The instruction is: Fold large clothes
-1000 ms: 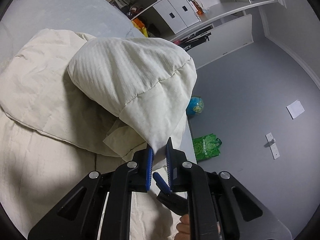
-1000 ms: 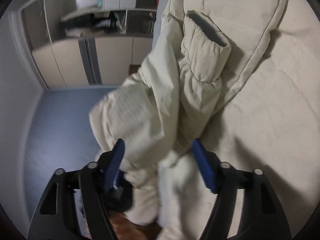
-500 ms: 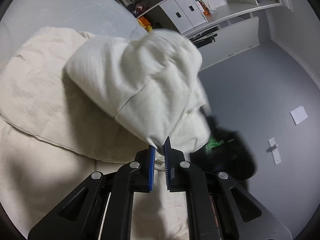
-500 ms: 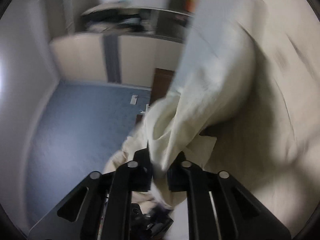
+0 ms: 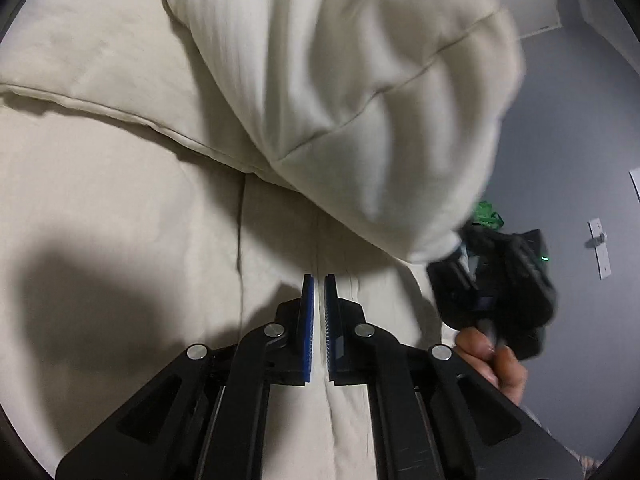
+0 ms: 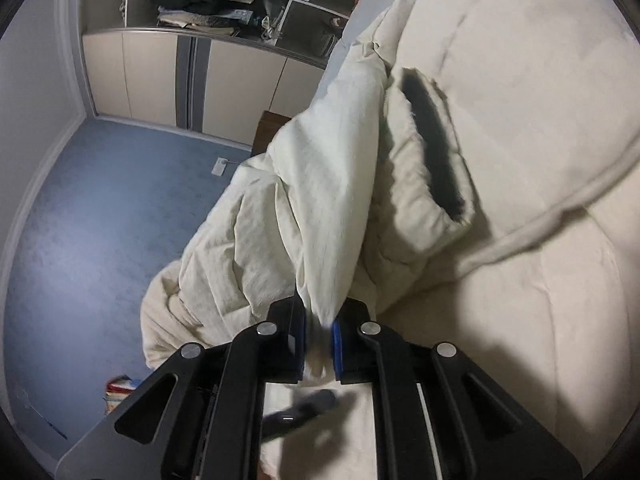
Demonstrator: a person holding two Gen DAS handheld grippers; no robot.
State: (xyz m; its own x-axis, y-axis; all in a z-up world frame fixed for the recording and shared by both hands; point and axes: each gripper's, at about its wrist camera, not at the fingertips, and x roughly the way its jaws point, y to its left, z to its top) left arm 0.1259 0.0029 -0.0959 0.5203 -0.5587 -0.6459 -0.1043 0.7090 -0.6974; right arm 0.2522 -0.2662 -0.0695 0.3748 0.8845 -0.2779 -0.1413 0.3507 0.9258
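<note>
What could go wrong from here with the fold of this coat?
1. Only the right gripper pinches the coat, and by a thin edge; the padded fabric may slip out.
2. The left gripper is nearly shut with nothing between its pads, so the raised part may sag unevenly.
3. Part of the coat hangs over the bed edge and may drag it toward the floor.

Cream padded jacket [image 6: 320,184] with dark cuff lining; blue-padded black fingers [image 5: 308,320]; blue-grey floor [image 6: 100,208]
</note>
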